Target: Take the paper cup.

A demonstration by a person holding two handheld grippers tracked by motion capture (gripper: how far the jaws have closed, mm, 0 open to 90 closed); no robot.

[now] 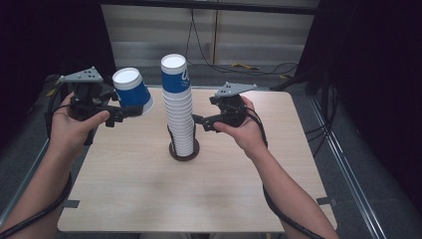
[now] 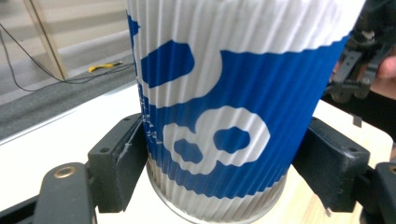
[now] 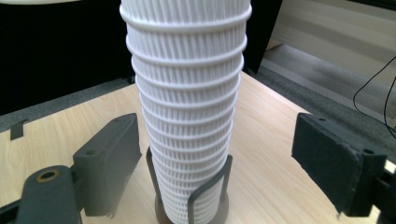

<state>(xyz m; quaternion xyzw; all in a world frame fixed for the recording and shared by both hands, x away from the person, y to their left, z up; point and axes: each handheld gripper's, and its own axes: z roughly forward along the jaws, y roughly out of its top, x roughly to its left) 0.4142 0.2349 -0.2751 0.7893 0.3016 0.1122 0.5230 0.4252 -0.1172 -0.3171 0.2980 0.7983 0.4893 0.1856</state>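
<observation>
The left gripper (image 1: 130, 110) clamps a blue-and-white ribbed paper cup (image 1: 132, 91), held aloft left of the cup stack (image 1: 180, 119). The right gripper (image 1: 200, 121) gapes empty beside the stack; a nudge could topple it off its holder (image 1: 184, 152).

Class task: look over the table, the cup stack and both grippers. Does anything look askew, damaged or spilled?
Nothing is spilled or damaged. The only tilt is the blue cup clamped in the left gripper; the stack of cups stands straight in its holder.
</observation>
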